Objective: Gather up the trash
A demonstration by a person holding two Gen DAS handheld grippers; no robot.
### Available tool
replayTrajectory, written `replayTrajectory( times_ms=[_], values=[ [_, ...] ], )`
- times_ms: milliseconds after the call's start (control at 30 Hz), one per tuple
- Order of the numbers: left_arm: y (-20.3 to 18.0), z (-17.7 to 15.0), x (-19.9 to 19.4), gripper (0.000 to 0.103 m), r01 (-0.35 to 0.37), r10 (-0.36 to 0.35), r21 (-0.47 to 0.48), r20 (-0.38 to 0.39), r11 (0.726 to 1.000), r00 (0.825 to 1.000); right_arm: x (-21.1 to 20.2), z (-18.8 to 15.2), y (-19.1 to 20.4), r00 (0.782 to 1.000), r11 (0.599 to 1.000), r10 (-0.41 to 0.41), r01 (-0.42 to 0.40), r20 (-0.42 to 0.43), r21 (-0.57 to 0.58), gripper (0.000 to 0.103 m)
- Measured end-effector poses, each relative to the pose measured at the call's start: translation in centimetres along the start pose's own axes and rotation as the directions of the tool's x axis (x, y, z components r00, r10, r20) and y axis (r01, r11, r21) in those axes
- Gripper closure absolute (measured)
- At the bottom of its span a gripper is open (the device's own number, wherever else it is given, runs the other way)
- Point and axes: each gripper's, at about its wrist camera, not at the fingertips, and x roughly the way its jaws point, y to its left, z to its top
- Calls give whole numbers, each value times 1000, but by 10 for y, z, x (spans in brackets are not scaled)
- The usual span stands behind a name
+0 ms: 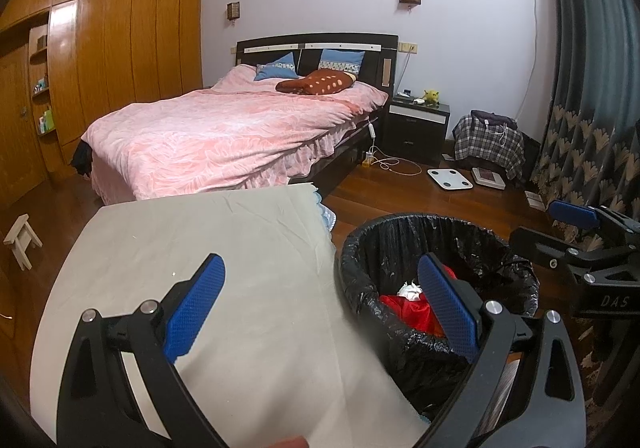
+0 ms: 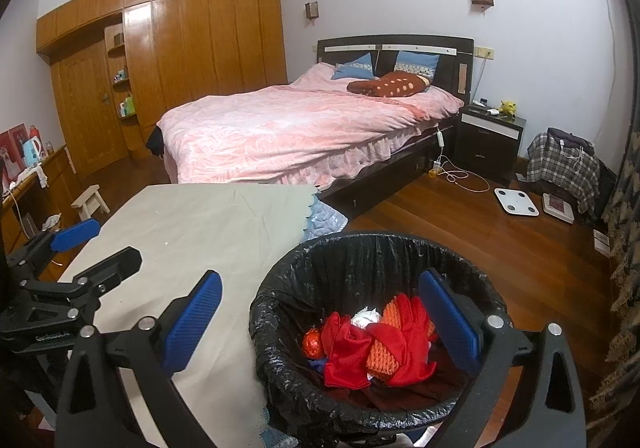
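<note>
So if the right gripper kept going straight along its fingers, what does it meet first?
Probably the trash bin: the open right gripper hangs over its near rim, so it would likely meet the black liner's far wall or the red cloth inside. Depth is unclear.

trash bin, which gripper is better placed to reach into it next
Right. The right gripper hangs open directly over the trash bin, the red cloth between its fingers; the left gripper sits mostly over the cloth-covered table.
</note>
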Motion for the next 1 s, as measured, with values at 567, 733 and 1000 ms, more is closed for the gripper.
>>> replayTrajectory(
  times_ms=[567, 733, 1000],
  values=[
    [0, -3, 3, 8, -3, 3, 4, -5, 1000, 1000, 1, 0, -1, 1000, 1000, 0, 0, -1, -1, 6],
    [0, -3, 3, 8, -3, 3, 5, -6, 1000, 1000, 1, 0, -1, 1000, 1000, 0, 0, -2, 0, 6],
    [0, -2, 3, 9, -3, 3, 5, -6, 1000, 1000, 0, 1, 0, 1000, 1000, 0, 0, -1, -2, 6]
  ],
)
